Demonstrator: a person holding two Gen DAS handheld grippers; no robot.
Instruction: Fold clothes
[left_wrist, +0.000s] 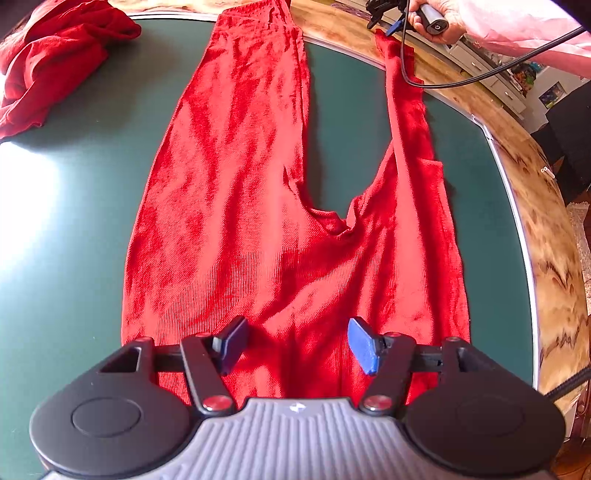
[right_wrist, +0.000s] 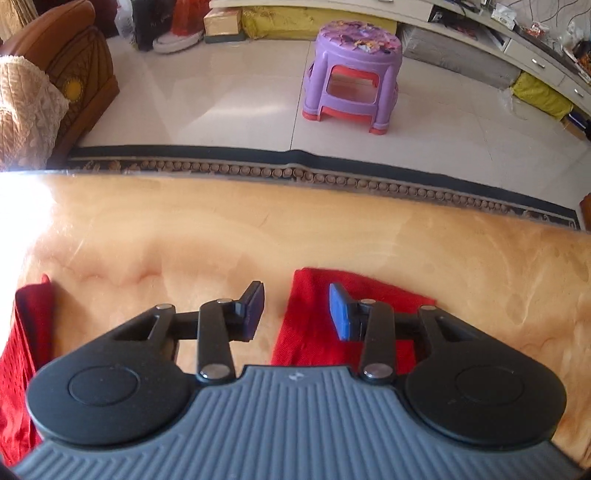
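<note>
**A:** Green table top (left_wrist: 74, 221) with a marbled tan rim fills the left wrist view, and a pair of red trousers (left_wrist: 229, 177) lies spread flat on it, legs running away from the camera, waistband near the bottom of the picture.

**B:** And the left gripper (left_wrist: 297, 343) hovers right over that waistband, jaws well apart, nothing pinched between the blue pads.

**A:** Top left, a second red garment (left_wrist: 55, 62) sits crumpled on the green. Top right, a hand (left_wrist: 439, 14) in a pink sleeve grips the other tool's handle, near the far end of the narrower leg.

**B:** Over to the right wrist view: tan marbled rim (right_wrist: 295, 236) close below, a pale tiled floor beyond it, and a purple stool (right_wrist: 352, 70) standing out on the tiles.

**A:** The right gripper (right_wrist: 297, 312) has its jaws parted too. The cuff of one red trouser leg (right_wrist: 314, 325) lies on the rim beneath them, and the pads aren't pressing on it.

**B:** More red cloth (right_wrist: 26, 350) shows at the left edge.
</note>
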